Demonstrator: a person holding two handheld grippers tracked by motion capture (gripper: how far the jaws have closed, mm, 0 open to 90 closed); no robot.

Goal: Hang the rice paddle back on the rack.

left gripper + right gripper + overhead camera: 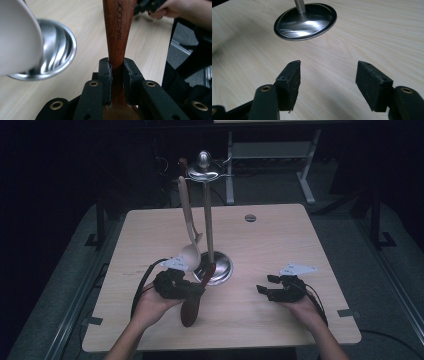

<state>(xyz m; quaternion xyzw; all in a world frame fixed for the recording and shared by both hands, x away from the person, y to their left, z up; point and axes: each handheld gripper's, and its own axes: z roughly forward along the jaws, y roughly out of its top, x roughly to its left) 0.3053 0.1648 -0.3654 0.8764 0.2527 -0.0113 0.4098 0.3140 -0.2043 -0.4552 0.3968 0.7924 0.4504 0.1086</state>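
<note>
A metal utensil stand [207, 220] with a round shiny base [222, 267] rises mid-table. From its top hangs a cream spoon [190, 252], its bowl low near the base. My left gripper [199, 290] is just left of the base, shut on a reddish-brown wooden utensil [190, 307]. In the left gripper view, the pads of the left gripper [117, 66] clamp the utensil's handle [117, 30], marked MAXCOOK, with the spoon bowl [17, 37] and base [58, 48] at left. My right gripper [265, 284] rests open on the table to the right. The right gripper [328, 77] holds nothing, and the base [305, 21] lies ahead of it.
The wooden table [280, 235] has a round cable hole [250, 217] near its far edge. Another brown handle [182, 165] hangs at the stand's top. Dark floor and desk legs lie beyond the table. The person's other hand [172, 8] shows far off in the left gripper view.
</note>
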